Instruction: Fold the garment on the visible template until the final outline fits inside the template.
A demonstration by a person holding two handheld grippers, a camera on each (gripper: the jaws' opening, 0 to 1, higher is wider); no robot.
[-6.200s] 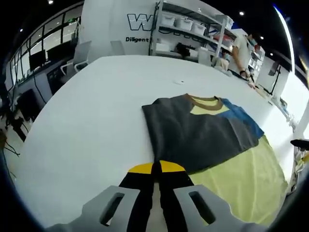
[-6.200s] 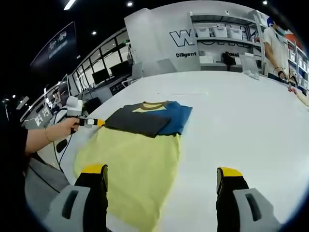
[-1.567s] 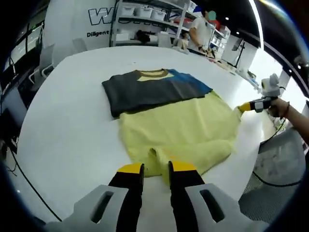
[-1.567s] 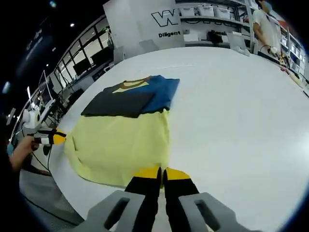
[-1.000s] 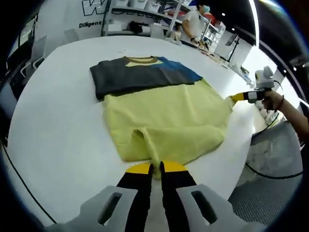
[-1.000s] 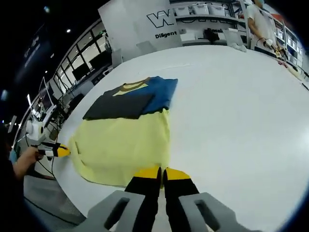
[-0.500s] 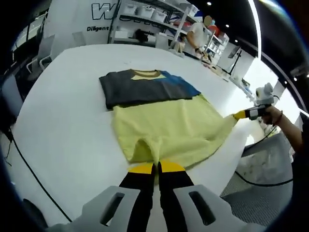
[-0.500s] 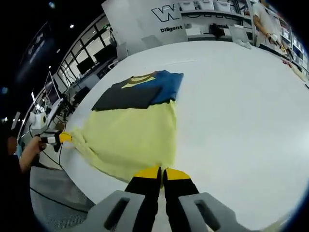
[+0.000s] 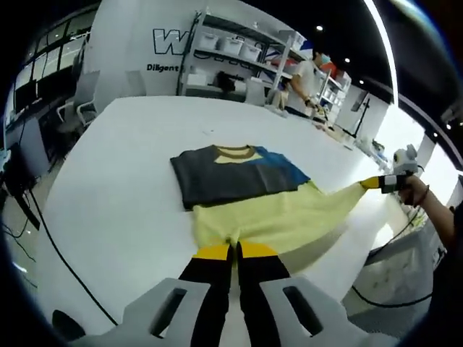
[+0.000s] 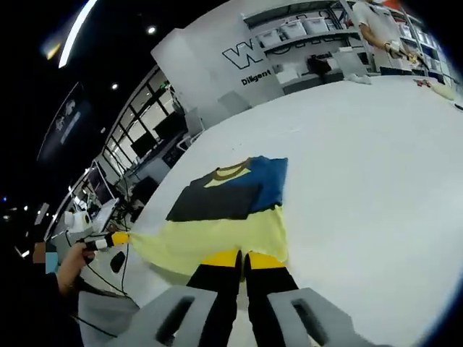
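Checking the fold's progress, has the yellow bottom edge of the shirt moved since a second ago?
Yes. The yellow hem, held by both tongs, has been lifted and drawn toward the dark folded sleeves.

One garment [image 9: 253,195] (grey, blue and yellow), one white table [image 9: 130,159], two claws, one person [image 9: 300,83] by one shelving unit [image 9: 231,61].

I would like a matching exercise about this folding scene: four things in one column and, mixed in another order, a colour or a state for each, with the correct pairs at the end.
Things:
1. left gripper
2. folded sleeves
3. table
4. lower part of the garment

Colours or states:
A. white, with the garment lying on it
B. shut on the yellow hem
C. dark grey and blue, laid across the top of the garment
D. pale yellow, stretched between the two grippers

Pairs: 1-B, 2-C, 3-A, 4-D

The right gripper is also shut on the hem, at its other corner.
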